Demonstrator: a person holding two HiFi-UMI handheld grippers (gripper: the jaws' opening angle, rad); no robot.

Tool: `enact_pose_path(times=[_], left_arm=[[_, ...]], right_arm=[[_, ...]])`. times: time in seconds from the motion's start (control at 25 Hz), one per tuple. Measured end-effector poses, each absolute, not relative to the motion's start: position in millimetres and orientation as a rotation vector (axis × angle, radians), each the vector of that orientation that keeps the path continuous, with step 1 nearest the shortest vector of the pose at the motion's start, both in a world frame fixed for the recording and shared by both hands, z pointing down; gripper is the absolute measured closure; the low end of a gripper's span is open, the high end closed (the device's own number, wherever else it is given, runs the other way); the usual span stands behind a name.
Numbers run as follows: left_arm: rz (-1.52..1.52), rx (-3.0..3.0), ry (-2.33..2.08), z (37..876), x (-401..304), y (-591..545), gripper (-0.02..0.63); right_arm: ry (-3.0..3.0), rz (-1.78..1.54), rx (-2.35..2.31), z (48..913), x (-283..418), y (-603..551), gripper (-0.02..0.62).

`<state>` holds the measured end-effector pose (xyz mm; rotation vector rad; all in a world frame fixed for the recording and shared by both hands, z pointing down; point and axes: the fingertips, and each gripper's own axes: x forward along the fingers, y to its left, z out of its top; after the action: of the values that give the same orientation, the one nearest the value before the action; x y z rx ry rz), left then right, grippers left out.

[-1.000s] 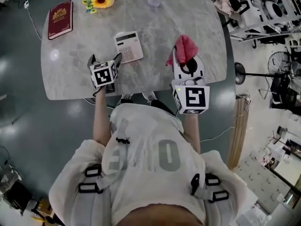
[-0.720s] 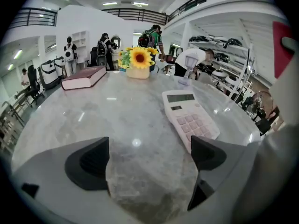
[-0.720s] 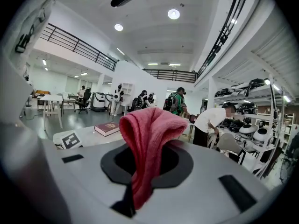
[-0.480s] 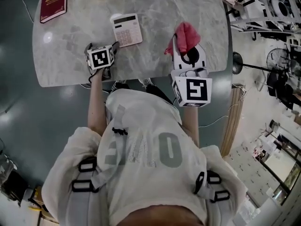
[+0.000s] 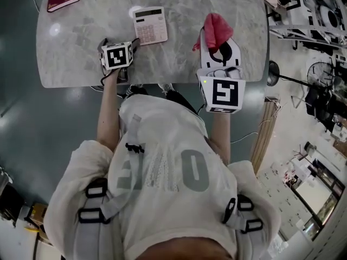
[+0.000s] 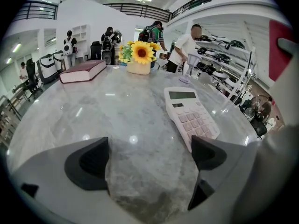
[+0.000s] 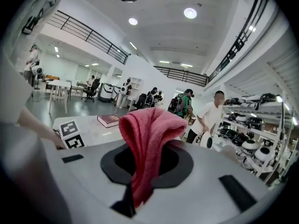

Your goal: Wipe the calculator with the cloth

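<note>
One pink cloth (image 7: 148, 139) pinched by right gripper (image 7: 138, 190), left gripper (image 6: 149, 160) agape near calculator (image 6: 191, 118)

Right tongs (image 5: 217, 40), cloth (image 5: 216, 26), lifted slightly higher

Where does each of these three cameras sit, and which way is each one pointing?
Head view: on the person's head, looking steeply down at the table; shows their torso, arms, left gripper and right gripper.
Left gripper view: rides the left gripper, looking along its open jaws across the table at the calculator.
Right gripper view: rides the right gripper, looking along its jaws shut on the red cloth.
Shared: the red book shows in both gripper views; the calculator in head and left gripper views.
</note>
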<state>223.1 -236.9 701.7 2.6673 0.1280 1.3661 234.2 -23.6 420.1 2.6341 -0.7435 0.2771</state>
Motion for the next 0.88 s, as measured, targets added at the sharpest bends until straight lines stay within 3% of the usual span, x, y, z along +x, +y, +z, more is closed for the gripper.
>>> enact_pose_path(times=[0.44,0.88], left_arm=[[1.409,2.649,0.141,706.3,226.3,-233.5,0.069],[1.434,2.628,0.141,706.8,231.2,-237.0,0.069]], right_arm=[[-0.824,0.168,2.084,442.2,305.7,-74.9,0.535],[-0.897,0.236,1.495,559.8,346.4,-123.4,0.538]])
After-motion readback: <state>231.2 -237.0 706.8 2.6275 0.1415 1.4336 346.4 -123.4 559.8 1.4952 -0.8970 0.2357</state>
